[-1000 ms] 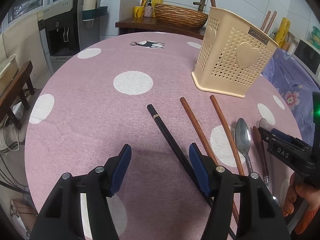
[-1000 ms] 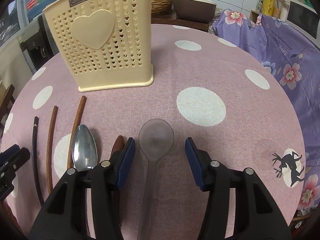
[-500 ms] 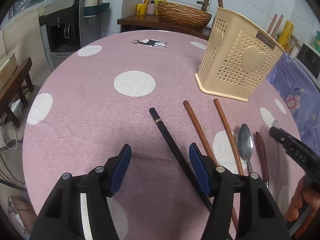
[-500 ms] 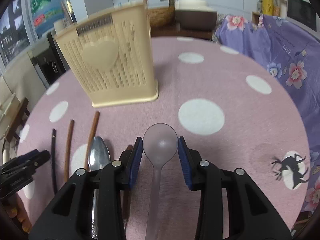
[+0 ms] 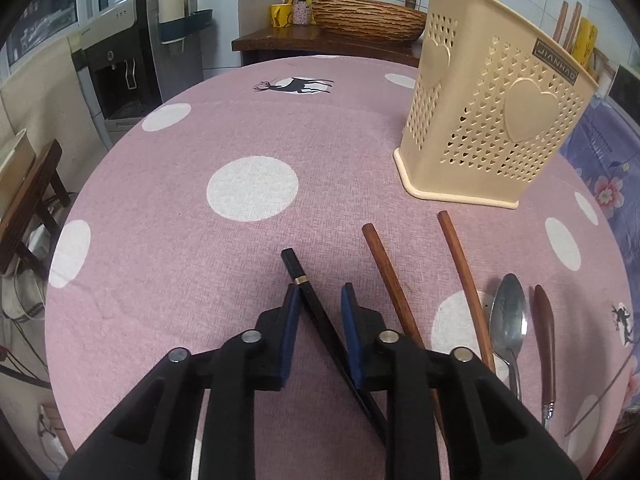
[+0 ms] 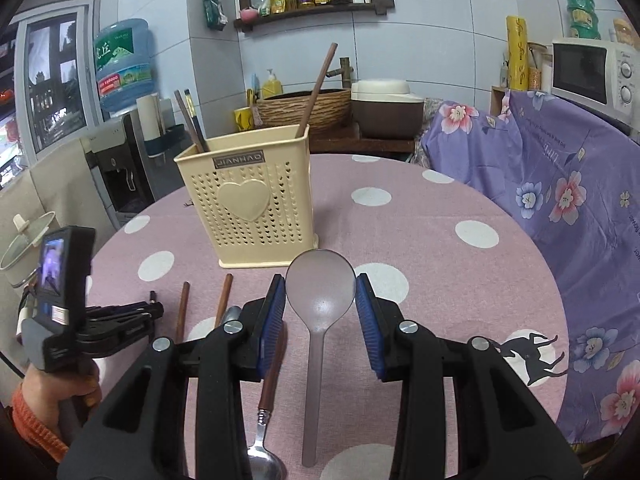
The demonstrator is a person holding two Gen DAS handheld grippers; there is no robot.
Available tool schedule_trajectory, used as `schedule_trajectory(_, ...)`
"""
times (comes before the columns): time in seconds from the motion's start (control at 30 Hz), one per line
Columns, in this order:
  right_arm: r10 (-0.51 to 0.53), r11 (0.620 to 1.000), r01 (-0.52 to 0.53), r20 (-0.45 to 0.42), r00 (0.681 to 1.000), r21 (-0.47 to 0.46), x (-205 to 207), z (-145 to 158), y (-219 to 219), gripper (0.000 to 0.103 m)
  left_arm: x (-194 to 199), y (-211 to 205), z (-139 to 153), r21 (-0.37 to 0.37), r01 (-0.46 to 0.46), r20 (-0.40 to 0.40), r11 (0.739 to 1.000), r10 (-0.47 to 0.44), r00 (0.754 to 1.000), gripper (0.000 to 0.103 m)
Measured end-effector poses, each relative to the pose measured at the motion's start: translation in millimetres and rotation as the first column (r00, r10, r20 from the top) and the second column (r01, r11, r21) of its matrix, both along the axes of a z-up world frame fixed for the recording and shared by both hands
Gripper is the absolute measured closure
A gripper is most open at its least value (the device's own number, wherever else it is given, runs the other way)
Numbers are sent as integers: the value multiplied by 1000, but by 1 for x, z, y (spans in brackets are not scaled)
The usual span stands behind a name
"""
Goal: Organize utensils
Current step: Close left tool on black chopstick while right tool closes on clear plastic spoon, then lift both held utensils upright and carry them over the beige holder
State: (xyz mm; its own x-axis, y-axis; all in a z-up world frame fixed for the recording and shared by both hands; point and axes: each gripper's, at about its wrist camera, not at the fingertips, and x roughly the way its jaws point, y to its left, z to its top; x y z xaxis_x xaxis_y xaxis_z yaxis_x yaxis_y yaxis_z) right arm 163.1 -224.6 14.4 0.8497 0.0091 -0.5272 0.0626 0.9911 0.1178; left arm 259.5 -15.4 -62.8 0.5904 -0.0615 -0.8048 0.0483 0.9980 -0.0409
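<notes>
The right gripper has its 2 blue pads closed against the bowl of a translucent grey plastic spoon and holds it clear of the pink polka-dot tablecloth; the spoon's long axis runs along the fingers, bowl pointing forward and away from the camera, handle trailing back between the jaws. Straight ahead of this gripper and a little to its left stands the cream perforated utensil holder, upright, with 2 chopsticks sticking out of its left rear corner and 1 long brown stick leaning out of its right rear corner. The left gripper is narrowed around a black chopstick lying on the cloth; I cannot tell whether the pads actually touch it. That chopstick runs roughly along the gripper's fingers, slanted, its gold-banded end pointing forward and slightly left, the other end passing back under the right finger. To the right of the left gripper lie 2 brown chopsticks, nearly parallel, pointing forward toward the holder, then a metal spoon with its bowl forward, and beside it a brown-handled utensil aligned the same way.
</notes>
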Motion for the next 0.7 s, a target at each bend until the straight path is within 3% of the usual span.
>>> schedule_trajectory(0.4, 0, 1000, 0, 4, 1000, 30, -7, 4, -1, 66, 11, -17, -1, 90, 22, 8, 996, -23, 1000, 94)
schedule_trajectory(0.7, 1, 1000, -1, 4, 1000, 25, -6, 2, 2, 66, 11, -18, 0, 93, 34, 16, 995, -36, 999, 94)
